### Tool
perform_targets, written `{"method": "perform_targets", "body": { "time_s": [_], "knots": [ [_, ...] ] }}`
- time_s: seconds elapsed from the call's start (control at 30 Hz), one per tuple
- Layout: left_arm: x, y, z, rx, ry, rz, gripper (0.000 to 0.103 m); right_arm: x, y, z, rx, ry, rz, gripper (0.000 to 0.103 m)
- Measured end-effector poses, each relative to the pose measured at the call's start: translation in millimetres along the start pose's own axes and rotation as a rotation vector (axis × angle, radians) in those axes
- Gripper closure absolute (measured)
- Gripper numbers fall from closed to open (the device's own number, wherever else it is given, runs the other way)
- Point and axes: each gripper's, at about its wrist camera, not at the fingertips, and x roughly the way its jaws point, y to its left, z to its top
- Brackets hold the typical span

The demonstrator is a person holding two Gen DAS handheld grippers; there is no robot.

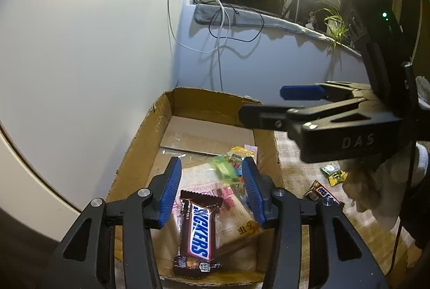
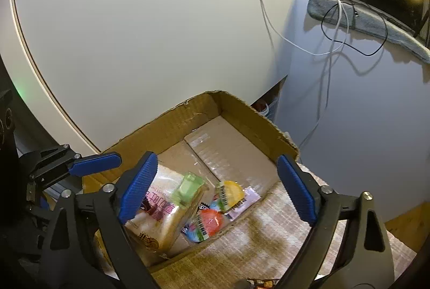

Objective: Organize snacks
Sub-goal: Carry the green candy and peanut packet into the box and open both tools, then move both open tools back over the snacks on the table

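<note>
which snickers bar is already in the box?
The large Snickers bar lying on the bread bag inside the cardboard box; the other Snickers bar lies outside, on the table.

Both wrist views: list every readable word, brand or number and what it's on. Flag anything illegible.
"SNICKERS": on the brown bar in the cardboard box.
"DAS": embossed on the right gripper body.
Large pale packet under the bar: red print and a date-like number, too blurred to read.
Small brown wrapper outside the box: white letters, partly hidden, unreadable.
Jelly cups: barcodes only, illegible.

open right tongs (image 2: 216,188) above snacks (image 2: 212,204) in cardboard box (image 2: 242,111)
</note>
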Motion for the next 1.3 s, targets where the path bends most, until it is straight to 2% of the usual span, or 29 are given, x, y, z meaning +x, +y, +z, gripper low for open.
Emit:
{"method": "perform_targets", "body": {
  "time_s": [0.3, 0.6, 0.83, 1.03, 1.3],
  "knots": [
    [-8.7, -6.0, 1.3, -0.005, -0.017, -0.010, 0.057, -20.8, -15.0, -7.0, 0.045, -0.010, -0.017, 0.008],
    [-19.6, -36.0, -3.7, 0.023, -0.026, -0.077, 0.057, -68.9, -32.7, -32.1, 0.079, -0.031, -0.072, 0.008],
    [-21.5, -73.8, -11.1, 0.054, -0.019, -0.147, 0.057, -122.8, -65.1, -69.6, 0.134, -0.042, -0.150, 0.008],
    [-12.4, -106.2, -19.9, 0.075, 0.015, -0.206, 0.057, -174.9, -109.5, -114.0, 0.212, -0.059, -0.260, 0.008],
    [7.8, -151.7, -24.5, 0.131, 0.062, -0.261, 0.057, -211.7, -172.3, -175.9, 0.333, -0.020, -0.381, 0.008]
  ]
}}
